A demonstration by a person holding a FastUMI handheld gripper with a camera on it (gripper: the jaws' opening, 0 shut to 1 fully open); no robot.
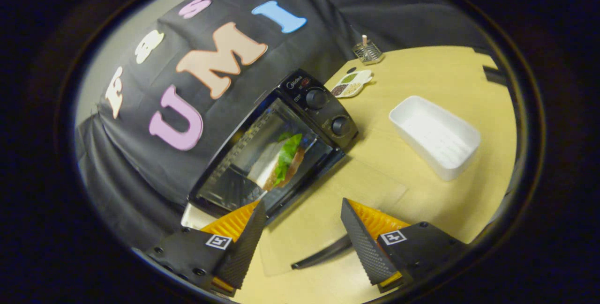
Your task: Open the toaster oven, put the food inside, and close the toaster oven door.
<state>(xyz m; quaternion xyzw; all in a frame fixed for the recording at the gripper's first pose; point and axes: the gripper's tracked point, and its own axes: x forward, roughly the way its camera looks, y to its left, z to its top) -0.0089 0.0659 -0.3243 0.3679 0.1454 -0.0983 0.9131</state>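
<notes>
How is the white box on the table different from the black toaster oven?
The white box is open on top and has nothing in it, but the toaster oven holds a sandwich. The box is plain, and the oven has two knobs on its front. The oven's door lies folded down, between the gripper fingers, which are spread apart. Both sit on the tan table.

We look from the gripper (302, 229) itself, forward along its parted, empty fingers, tilted and from above, near the toaster oven (276, 149) just ahead; the table (422, 70) stretches beyond toward the booth wall (375, 4)
</notes>
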